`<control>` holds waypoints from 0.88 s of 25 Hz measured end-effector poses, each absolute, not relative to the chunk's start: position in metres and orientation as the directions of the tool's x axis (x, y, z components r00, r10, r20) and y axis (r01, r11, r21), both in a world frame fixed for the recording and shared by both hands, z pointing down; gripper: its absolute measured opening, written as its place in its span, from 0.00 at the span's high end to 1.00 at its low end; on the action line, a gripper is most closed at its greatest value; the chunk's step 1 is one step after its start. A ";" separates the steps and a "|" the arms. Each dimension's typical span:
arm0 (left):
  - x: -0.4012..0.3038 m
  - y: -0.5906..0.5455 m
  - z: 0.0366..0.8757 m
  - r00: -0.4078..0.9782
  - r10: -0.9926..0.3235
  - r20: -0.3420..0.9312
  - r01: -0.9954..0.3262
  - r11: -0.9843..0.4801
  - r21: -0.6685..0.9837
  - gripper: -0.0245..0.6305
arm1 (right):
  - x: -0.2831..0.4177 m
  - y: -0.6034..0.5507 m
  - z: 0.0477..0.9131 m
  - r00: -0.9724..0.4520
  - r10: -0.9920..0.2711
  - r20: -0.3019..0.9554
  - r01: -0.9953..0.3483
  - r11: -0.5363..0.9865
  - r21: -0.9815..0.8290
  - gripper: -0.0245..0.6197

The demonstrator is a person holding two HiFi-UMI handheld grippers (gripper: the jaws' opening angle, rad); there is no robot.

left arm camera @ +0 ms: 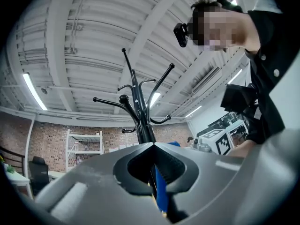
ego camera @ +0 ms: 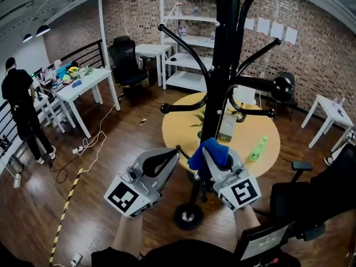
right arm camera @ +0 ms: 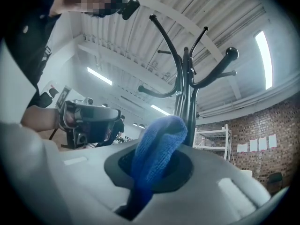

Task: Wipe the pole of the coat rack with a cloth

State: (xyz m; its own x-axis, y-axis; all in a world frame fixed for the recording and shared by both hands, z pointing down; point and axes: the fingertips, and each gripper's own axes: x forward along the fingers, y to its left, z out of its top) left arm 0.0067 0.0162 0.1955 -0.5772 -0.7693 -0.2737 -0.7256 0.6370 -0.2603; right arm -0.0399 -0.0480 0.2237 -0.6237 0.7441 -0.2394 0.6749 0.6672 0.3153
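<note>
The left gripper (left arm camera: 153, 144) has its fingers pressed together on nothing, tips aimed at the pole (left arm camera: 140, 111) just beyond them. To its right, the right gripper (right arm camera: 161, 150) pinches the blue cloth (right arm camera: 161, 128), a bunched wad standing past its fingertips, right by the pole; contact cannot be told.

With nothing steadying the rack, a firm rub could probably rock it. Friction might drag the cloth out of the fingers, and the hooks (ego camera: 186, 46) above them could snag it.

No writing is readable. There are only square markers on the cubes (ego camera: 240, 192), and the wall papers (ego camera: 276, 29) are too small.
</note>
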 end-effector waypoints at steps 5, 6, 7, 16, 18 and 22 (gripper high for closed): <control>0.003 0.017 0.195 -0.555 -0.775 -0.303 -0.739 0.626 -0.250 0.97 | -0.044 -0.050 0.187 -0.619 0.720 -0.313 0.642 0.694 0.326 0.93; 0.002 0.018 0.195 -0.554 -0.775 -0.303 -0.739 0.626 -0.250 0.97 | -0.045 -0.050 0.175 -0.616 0.714 -0.333 0.630 0.701 0.335 0.93; 0.002 0.020 0.194 -0.553 -0.773 -0.310 -0.739 0.627 -0.246 0.97 | -0.045 -0.051 0.164 -0.614 0.706 -0.352 0.615 0.708 0.347 0.93; 0.007 0.038 0.193 -0.562 -0.767 -0.309 -0.727 0.637 -0.257 0.97 | -0.026 -0.067 0.054 -0.553 0.633 -0.541 0.570 0.762 0.308 0.93; 0.008 0.037 0.189 -0.554 -0.766 -0.327 -0.731 0.635 -0.249 0.97 | -0.010 -0.070 0.034 -0.510 0.649 -0.565 0.566 0.748 0.348 0.93; 0.014 0.032 0.181 -0.537 -0.766 -0.352 -0.740 0.629 -0.239 0.97 | 0.036 -0.067 0.011 -0.430 0.675 -0.600 0.531 0.727 0.436 0.93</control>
